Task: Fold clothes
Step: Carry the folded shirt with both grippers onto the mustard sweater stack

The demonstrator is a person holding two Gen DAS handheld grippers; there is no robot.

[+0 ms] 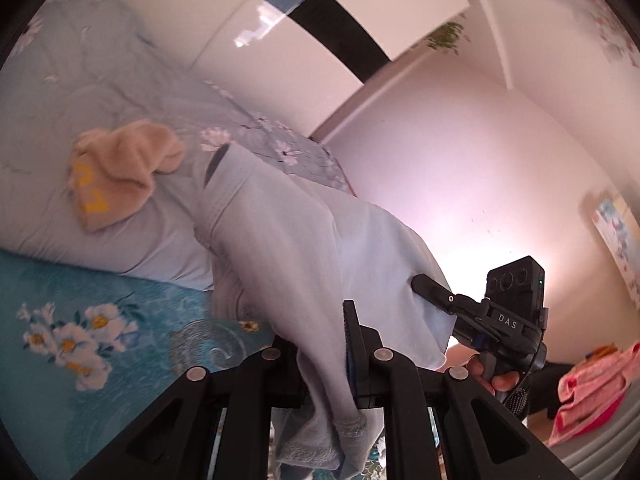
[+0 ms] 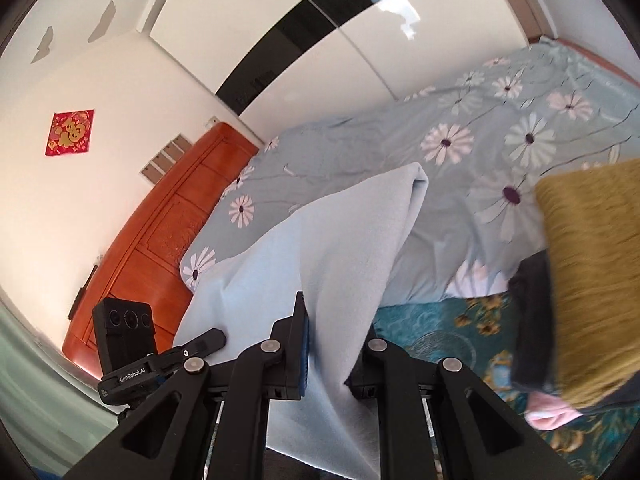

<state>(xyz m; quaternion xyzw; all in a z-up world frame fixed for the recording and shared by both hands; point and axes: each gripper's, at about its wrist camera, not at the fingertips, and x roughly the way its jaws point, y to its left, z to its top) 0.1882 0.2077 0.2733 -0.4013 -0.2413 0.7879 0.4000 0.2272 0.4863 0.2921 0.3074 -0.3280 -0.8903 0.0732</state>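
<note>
A light blue garment (image 1: 304,248) hangs in the air between my two grippers, above the bed. My left gripper (image 1: 320,344) is shut on one edge of it; the cloth bunches between the jaws and drapes below. My right gripper (image 2: 332,344) is shut on another edge of the same light blue garment (image 2: 320,248). The right gripper also shows in the left wrist view (image 1: 430,288), at the garment's far side, held by a hand. The left gripper's fingers (image 2: 208,340) show at the lower left of the right wrist view.
A crumpled beige garment (image 1: 120,172) lies on the pale blue floral duvet (image 1: 100,92). A teal floral bedspread (image 1: 80,320) covers the near bed. An olive knitted cloth (image 2: 592,272) sits at the right. Pink cloth (image 1: 588,388) lies at the far right. A wooden headboard (image 2: 160,240) stands at the left.
</note>
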